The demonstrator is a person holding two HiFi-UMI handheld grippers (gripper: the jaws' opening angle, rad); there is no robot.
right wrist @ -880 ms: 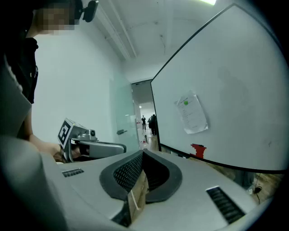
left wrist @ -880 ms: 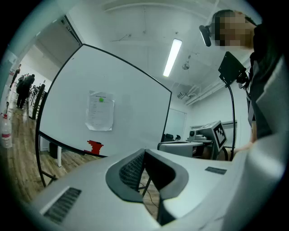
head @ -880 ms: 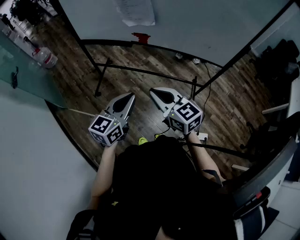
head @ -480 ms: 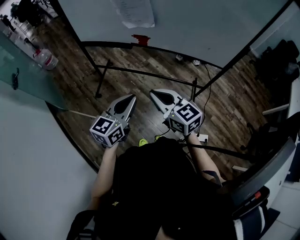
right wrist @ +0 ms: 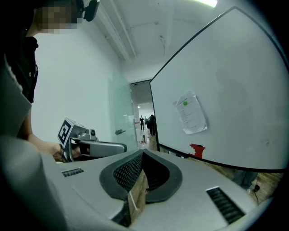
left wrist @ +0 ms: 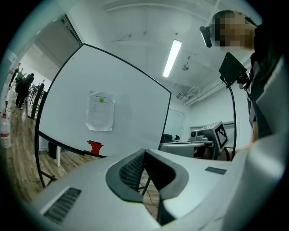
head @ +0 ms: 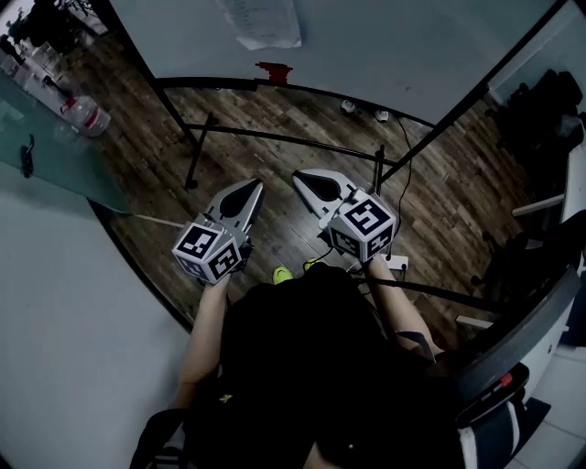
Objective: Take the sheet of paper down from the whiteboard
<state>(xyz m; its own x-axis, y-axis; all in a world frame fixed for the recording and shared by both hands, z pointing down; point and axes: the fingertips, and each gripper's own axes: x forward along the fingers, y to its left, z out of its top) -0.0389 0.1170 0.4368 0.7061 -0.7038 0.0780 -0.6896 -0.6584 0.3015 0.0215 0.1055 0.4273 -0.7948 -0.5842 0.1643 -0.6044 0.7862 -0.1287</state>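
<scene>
The sheet of paper (head: 265, 23) hangs on the whiteboard (head: 403, 46), above its lower edge, with a red item (head: 273, 72) on that edge just below it. Open wooden floor (head: 275, 114), crossed by the stand bar (head: 293, 140), lies between board and claws. The left claw (head: 254, 189) and the right claw (head: 300, 179) are fully closed and empty, side by side, well apart from the sheet.
</scene>
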